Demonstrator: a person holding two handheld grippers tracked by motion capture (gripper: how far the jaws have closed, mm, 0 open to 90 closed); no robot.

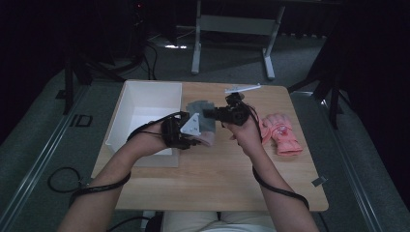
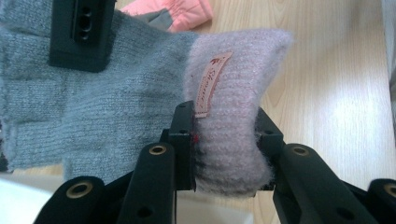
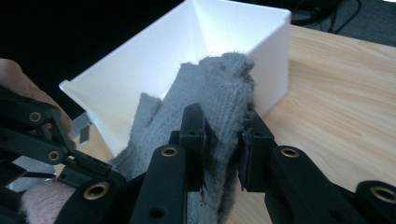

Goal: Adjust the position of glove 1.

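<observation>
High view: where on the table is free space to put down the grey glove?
The near half of the table, between the forearms and the front edge, is bare wood. A narrower bare strip lies between the grey glove and the pink gloves. It is crowded at the far left, where the white box stands, and at the right by the pink gloves.

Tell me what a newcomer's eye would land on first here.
A grey glove stretched above the table between two tools: the left tool clamps its pink cuff, the right tool its finger end. Next, the white bin at left and pink gloves at right.
</observation>
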